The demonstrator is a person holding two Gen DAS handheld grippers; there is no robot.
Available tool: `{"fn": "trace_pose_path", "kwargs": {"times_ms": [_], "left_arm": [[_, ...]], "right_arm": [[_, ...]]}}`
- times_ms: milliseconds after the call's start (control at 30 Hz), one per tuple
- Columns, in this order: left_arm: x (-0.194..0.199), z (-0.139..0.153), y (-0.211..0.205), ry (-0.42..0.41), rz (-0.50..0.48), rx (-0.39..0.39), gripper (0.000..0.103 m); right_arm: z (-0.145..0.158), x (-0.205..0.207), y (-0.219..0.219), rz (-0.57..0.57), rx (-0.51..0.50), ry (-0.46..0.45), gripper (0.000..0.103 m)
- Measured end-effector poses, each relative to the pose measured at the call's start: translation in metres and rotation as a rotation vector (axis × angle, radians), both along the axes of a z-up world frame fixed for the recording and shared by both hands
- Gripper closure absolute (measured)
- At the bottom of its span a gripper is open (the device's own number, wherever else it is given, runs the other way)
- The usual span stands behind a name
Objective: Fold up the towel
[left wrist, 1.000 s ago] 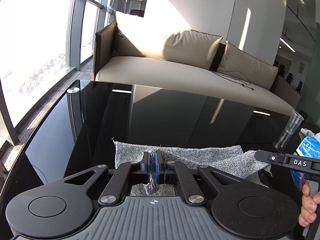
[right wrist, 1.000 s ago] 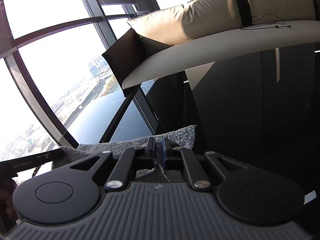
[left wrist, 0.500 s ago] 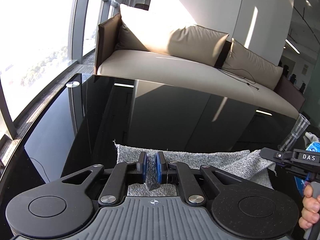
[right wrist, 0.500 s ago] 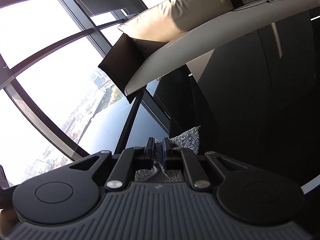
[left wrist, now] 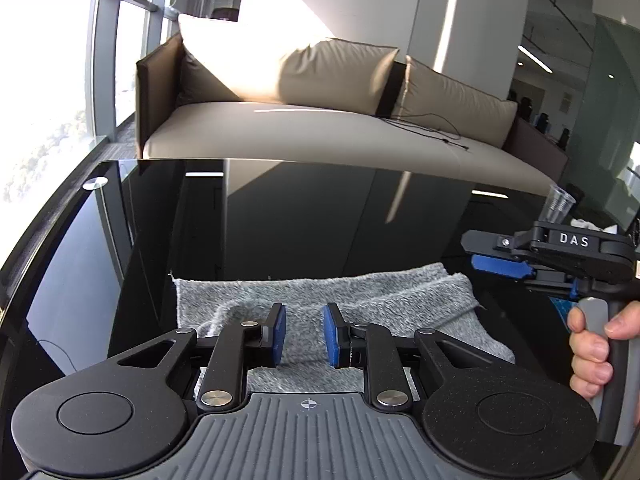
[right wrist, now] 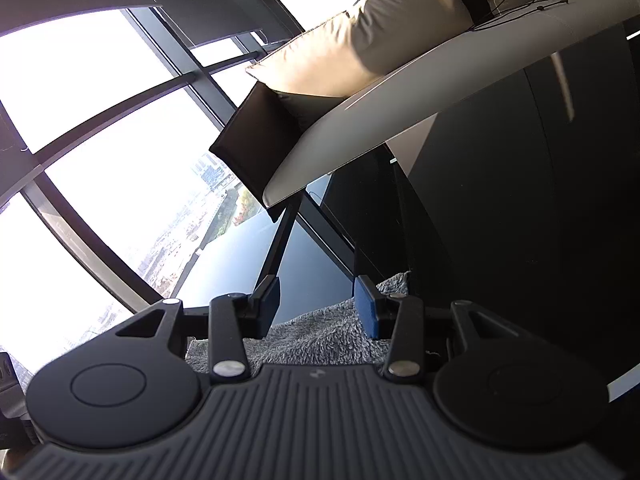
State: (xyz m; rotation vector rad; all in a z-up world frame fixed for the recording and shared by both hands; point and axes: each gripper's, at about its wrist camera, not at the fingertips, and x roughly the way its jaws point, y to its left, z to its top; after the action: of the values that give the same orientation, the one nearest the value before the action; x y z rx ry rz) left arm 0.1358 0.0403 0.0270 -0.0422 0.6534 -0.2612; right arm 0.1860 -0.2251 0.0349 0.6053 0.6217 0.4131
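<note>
A grey fluffy towel (left wrist: 320, 300) lies folded on the glossy black table (left wrist: 280, 220). My left gripper (left wrist: 304, 334) is open just above the towel's near part, its blue pads apart and holding nothing. My right gripper (right wrist: 318, 304) is open over the towel's edge (right wrist: 320, 340) and holds nothing. It also shows at the right of the left wrist view (left wrist: 500, 258), raised above the towel's right end, held by a hand (left wrist: 596, 344).
A clear plastic cup (left wrist: 558, 208) stands on the table at the far right, with white and blue items beside it. A beige sofa (left wrist: 320, 120) runs along the table's far edge. Large windows (right wrist: 100, 120) are on the left.
Both grippers were shut on the towel and have opened, letting it go. The towel now lies flat and folded. The right gripper has lifted and tilted.
</note>
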Motion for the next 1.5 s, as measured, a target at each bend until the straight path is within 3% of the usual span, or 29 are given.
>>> {"fn": "trace_pose_path", "kwargs": {"times_ms": [167,333,400,767,1167,1300,1500], "left_arm": [[-0.003,-0.012,-0.014,0.046,-0.064,0.006,0.084],[-0.004,-0.020,-0.015,0.075,-0.075,0.020,0.084],[-0.005,-0.023,-0.015,0.088,-0.080,0.030,0.084],[-0.003,-0.031,-0.018,0.109,-0.081,0.051,0.080],[-0.004,-0.033,-0.021,0.102,-0.082,0.065,0.080],[-0.002,-0.032,-0.019,0.106,-0.081,0.056,0.080],[-0.003,-0.033,-0.021,0.104,-0.081,0.063,0.080]], "right_arm": [[-0.005,-0.005,0.015,0.169,0.031,0.082,0.059],[-0.014,-0.005,0.025,0.218,0.057,0.172,0.059],[-0.019,-0.004,0.026,0.225,0.087,0.212,0.059],[-0.026,0.010,0.041,0.171,0.132,0.248,0.055],[-0.017,0.021,0.050,0.131,0.167,0.179,0.054],[-0.012,0.015,0.055,0.181,0.179,0.214,0.054],[-0.021,0.011,0.065,0.168,0.156,0.310,0.054]]}}
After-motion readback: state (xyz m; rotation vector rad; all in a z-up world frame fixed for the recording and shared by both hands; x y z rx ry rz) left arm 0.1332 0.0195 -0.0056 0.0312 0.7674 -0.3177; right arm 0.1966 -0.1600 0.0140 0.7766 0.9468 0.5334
